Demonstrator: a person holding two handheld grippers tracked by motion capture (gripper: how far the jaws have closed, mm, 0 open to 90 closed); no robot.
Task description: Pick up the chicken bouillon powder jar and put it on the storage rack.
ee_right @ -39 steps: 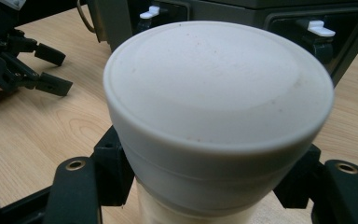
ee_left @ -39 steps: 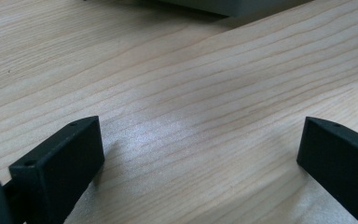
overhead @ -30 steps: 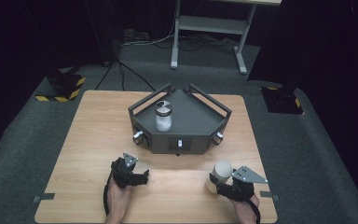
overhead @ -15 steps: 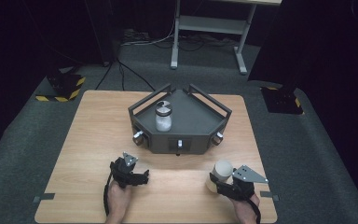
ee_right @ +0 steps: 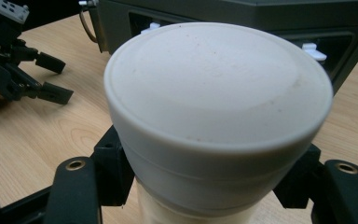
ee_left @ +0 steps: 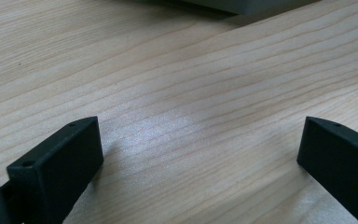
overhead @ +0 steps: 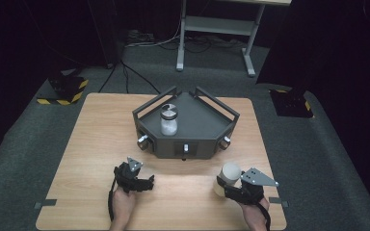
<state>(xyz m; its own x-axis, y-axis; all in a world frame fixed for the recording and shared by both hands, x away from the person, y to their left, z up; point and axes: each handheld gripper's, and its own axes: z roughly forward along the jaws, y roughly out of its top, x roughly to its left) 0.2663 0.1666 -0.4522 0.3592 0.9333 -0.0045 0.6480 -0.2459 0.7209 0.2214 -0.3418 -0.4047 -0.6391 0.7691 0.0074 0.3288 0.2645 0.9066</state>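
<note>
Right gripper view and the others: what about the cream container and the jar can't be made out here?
- Cream container: its lower body and base, cut off by the bottom edge and the gripping fingers in the right gripper view.
- Its contents: hidden by the lid.
- Jar on the dark tray: contents too small to identify in the high view.
- Left gripper: open over bare table.
</note>
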